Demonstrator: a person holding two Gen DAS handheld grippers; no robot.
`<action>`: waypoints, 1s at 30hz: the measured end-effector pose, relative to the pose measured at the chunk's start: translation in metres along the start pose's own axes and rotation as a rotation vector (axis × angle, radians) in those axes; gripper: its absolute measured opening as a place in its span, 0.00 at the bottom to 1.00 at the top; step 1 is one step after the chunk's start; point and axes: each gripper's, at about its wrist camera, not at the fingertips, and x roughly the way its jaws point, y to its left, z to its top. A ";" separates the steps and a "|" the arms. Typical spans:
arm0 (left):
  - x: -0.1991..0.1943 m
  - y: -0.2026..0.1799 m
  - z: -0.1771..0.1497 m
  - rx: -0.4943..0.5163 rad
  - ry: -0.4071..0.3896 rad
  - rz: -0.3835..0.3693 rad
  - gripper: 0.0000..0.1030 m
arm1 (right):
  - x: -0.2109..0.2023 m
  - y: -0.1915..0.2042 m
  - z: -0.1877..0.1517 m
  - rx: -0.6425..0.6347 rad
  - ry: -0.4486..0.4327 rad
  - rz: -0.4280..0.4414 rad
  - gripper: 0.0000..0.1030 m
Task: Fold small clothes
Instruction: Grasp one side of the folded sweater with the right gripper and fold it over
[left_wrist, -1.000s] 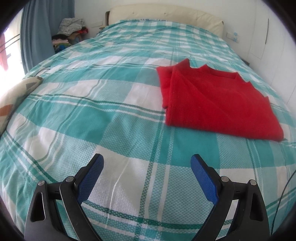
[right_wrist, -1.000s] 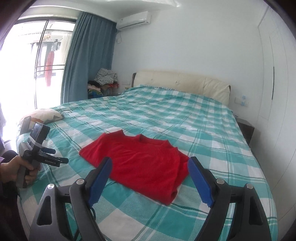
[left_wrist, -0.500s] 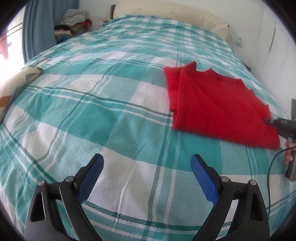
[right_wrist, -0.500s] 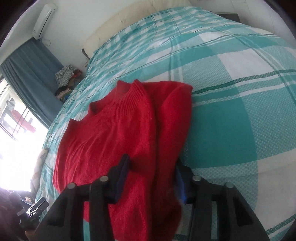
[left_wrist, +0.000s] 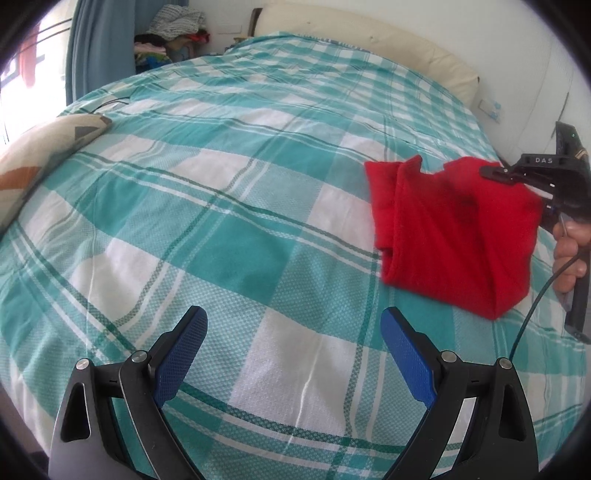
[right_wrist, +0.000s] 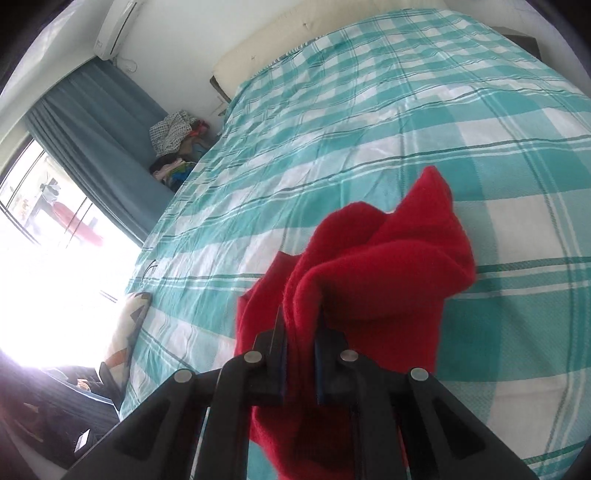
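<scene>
A red knit sweater (left_wrist: 447, 236) lies partly folded on the teal plaid bed, at the right in the left wrist view. My right gripper (right_wrist: 301, 332) is shut on the sweater's (right_wrist: 369, 273) edge and lifts it off the bed; the cloth bunches over the fingers. The right gripper (left_wrist: 546, 177) also shows in the left wrist view, held by a hand at the sweater's far right edge. My left gripper (left_wrist: 293, 350) is open and empty, low over the bedspread, left of and nearer than the sweater.
The teal plaid bedspread (left_wrist: 229, 177) covers the whole bed. A patterned pillow (left_wrist: 40, 151) lies at the left edge. A cream headboard (left_wrist: 365, 40), a blue curtain (right_wrist: 96, 122) and a pile of clothes (right_wrist: 173, 133) stand beyond the bed. A cable (left_wrist: 535, 306) hangs from the right gripper.
My right gripper came down onto the sweater's right edge, shut on it and lifted it, folding that side up. My left gripper shifted slightly and stayed open.
</scene>
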 end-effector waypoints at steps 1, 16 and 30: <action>-0.001 0.003 0.001 -0.003 -0.008 0.009 0.93 | 0.014 0.010 -0.003 -0.011 0.014 0.000 0.11; -0.001 0.026 0.012 -0.073 0.016 -0.027 0.93 | 0.013 0.044 -0.035 -0.179 0.075 0.105 0.57; -0.001 0.025 0.011 -0.056 0.003 -0.002 0.93 | 0.077 0.092 -0.122 -0.614 0.181 -0.073 0.29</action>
